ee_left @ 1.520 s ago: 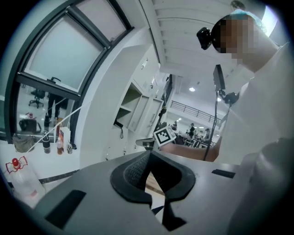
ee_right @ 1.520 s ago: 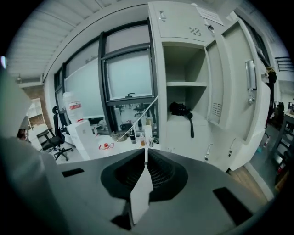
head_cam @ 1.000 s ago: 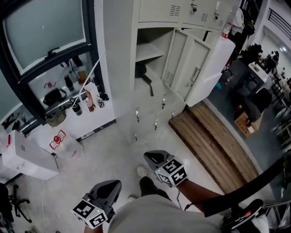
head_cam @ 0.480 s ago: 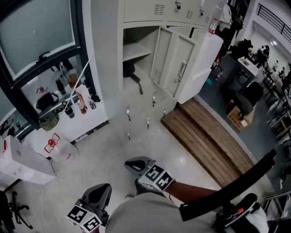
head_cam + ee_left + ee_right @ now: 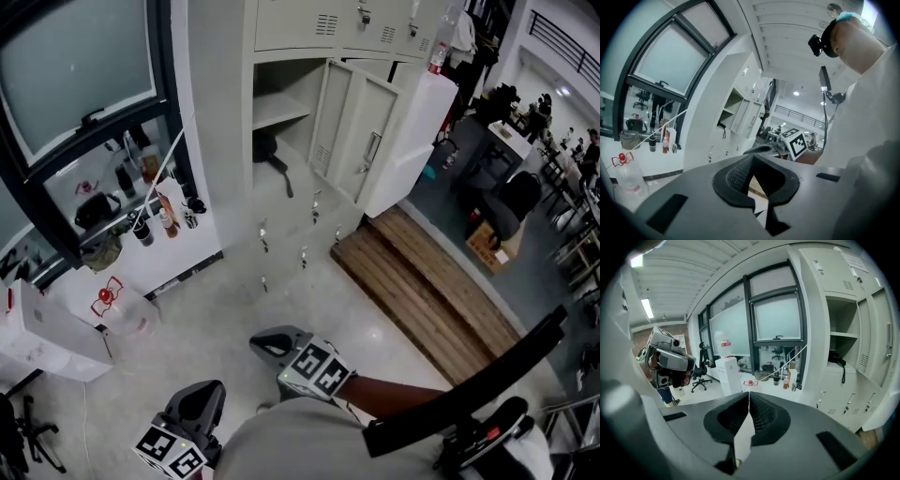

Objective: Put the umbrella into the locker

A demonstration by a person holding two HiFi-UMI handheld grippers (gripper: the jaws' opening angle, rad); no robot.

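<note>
umbrella (image 5: 269, 150) inside locker (image 5: 281, 56), left edge; left gripper (image 5: 752, 159), right gripper (image 5: 749, 393) pressed together, empty; probably best push door (image 5: 412, 131) by free edge.

We can read no words or numbers anywhere; the paper notice (image 5: 855, 259) on the locker (image 5: 829, 275) is too small to read.

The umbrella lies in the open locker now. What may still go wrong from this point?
The umbrella sits at the front of the locker, a thin part hanging over the edge; it might slide out, or the door might pinch that part. The left tongs and right tongs are shut, near the body, probably too far to catch it.
</note>
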